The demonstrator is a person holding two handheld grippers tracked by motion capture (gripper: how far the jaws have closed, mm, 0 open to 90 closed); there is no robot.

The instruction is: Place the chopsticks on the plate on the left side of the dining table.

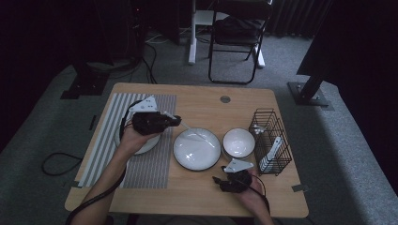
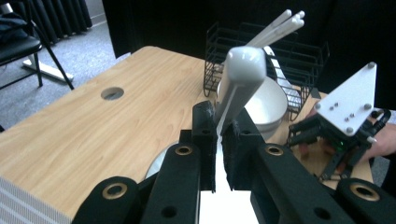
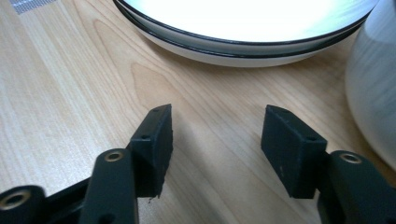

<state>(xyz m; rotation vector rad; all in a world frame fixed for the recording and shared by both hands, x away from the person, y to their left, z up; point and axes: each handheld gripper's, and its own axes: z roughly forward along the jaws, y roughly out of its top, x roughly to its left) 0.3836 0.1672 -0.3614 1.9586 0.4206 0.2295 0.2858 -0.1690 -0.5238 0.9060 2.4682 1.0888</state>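
While the right gripper [image 3: 215, 140] is held spread and empty near the table's [image 1: 197, 96] front edge, a white spoon [image 2: 240, 79] is pinched upright between the left gripper's [image 2: 218, 140] jaws.

The table [image 1: 197, 101] is pale wood with a light grain. On its left side lies a placemat [image 1: 150, 168] striped in grey and white. The plate [image 1: 197, 149] is white with a thin black rim, and the bowl [image 1: 238, 142] beside it is plain white. The wire rack [image 1: 270, 140] is black, with white utensils [image 2: 280, 25] standing in it. The spoon [image 2: 240, 79] is white. Both the left gripper [image 2: 217, 135] and the right gripper [image 3: 215, 140] are black, and the right one carries a pale grey plate. The floor is grey carpet [image 1: 347, 140].
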